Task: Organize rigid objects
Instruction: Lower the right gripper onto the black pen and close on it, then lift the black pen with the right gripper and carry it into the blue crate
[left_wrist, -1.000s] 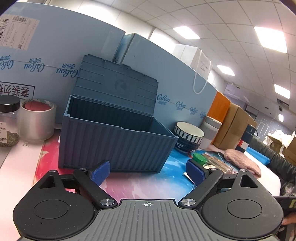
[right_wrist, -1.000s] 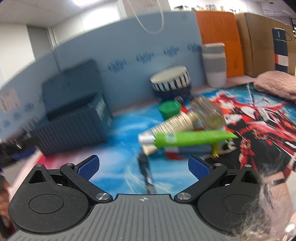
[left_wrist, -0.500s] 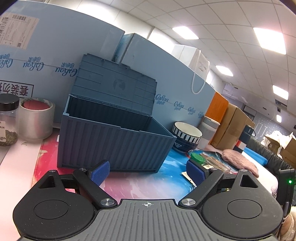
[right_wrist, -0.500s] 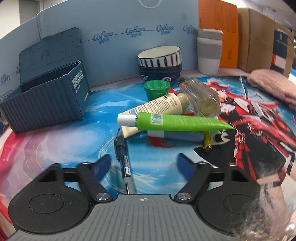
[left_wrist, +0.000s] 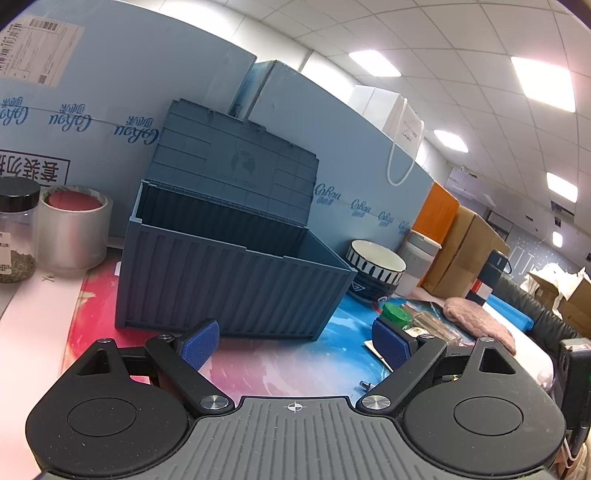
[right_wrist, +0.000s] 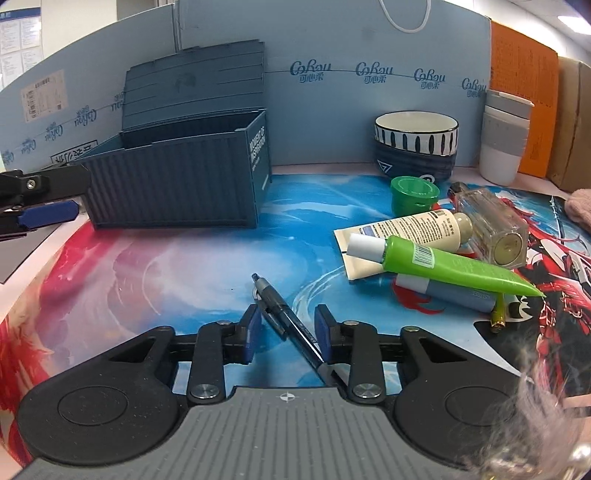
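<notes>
We are bringing the right gripper (right_wrist: 284, 334) down over the pen (right_wrist: 286, 317), which is lying on the tabletop (right_wrist: 192, 266) at the lower centre of the right wrist view. The jaws are standing partly closed, one blue pad on each side of the pen, with a visible gap on the left pad's side. On the right side the barrel is running down close to the pad, and we cannot tell whether it is touching yet. So we are not yet gripping anything.

The relation that matters is the pen's long axis. It is slanting from its tip at the upper left, ahead of the jaws, down to the lower right, where its rear end is passing under the right finger. It is lying diagonally to the closing line, not square across it. Our judgement is that closing now would catch the barrel at an angle and could swivel it, so a small twist of the wrist would be helping.

The left gripper (left_wrist: 295, 345) is hovering wide open and holding nothing, in the lower half of its own view, right in front of the blue container box (left_wrist: 229, 280), whose lid is standing open. In the right wrist view that box (right_wrist: 177, 184) is sitting at the upper left, well apart from the pen. The right gripper is clearly the nearer one. The tubes and bottles are piled at the right of the frame.
</notes>
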